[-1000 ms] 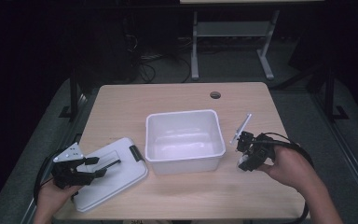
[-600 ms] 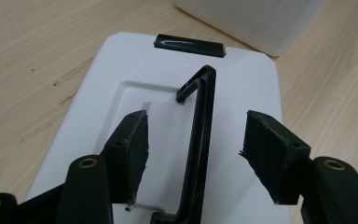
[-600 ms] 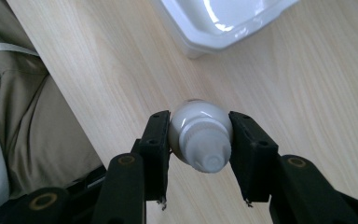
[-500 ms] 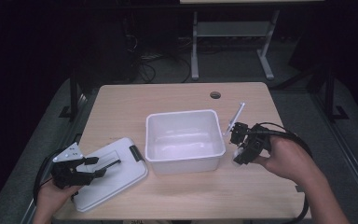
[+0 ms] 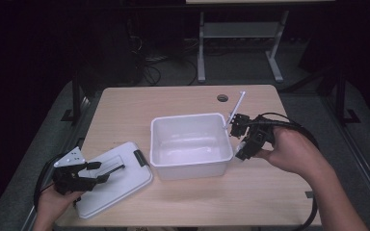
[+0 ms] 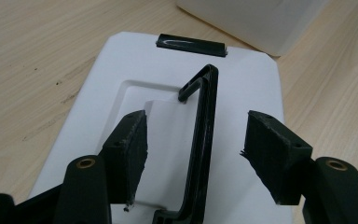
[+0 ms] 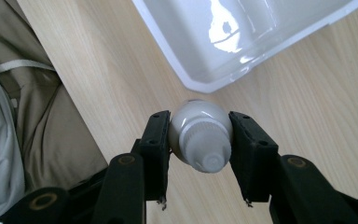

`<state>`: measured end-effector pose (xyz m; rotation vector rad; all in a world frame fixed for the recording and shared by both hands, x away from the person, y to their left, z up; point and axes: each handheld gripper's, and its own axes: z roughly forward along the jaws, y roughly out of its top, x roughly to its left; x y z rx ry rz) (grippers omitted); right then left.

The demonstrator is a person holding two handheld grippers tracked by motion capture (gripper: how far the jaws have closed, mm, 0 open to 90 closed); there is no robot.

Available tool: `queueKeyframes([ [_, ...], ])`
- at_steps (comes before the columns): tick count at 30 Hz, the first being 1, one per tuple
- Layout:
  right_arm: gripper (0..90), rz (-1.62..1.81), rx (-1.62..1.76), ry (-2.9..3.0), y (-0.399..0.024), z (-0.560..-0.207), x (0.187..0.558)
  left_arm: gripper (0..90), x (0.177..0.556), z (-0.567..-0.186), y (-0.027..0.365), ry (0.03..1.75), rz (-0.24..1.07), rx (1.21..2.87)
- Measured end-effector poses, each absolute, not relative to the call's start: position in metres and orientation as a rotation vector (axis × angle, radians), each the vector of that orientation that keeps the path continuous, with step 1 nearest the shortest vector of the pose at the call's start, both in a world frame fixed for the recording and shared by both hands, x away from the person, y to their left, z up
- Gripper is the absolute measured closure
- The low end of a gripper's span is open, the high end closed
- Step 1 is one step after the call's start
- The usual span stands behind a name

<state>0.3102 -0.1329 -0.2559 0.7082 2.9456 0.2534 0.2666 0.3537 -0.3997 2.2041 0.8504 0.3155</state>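
Gripping white bottle (image 7: 200, 140) between right gripper (image 7: 200, 154) fingers | bottle type unclear

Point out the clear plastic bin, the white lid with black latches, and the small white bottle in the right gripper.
clear plastic bin (image 5: 191, 169), high view, front wall.
white lid (image 6: 121, 60), left gripper view, bare far-left corner.
small white bottle (image 7: 200, 133), right gripper view, ribbed cap between the pads.

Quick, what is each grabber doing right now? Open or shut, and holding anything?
Left gripper: open, jaws either side of the lid's black handle, not pressing it.
Right gripper: shut on a small white bottle.
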Motion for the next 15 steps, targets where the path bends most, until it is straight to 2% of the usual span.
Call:
queueKeyframes([
  [15, 59.4, 0.243, 0.661, 2.959, -0.106, -0.256, 0.327, 37.2, 0.267, -0.401, 0.352, 0.842, 0.309, 2.208],
])
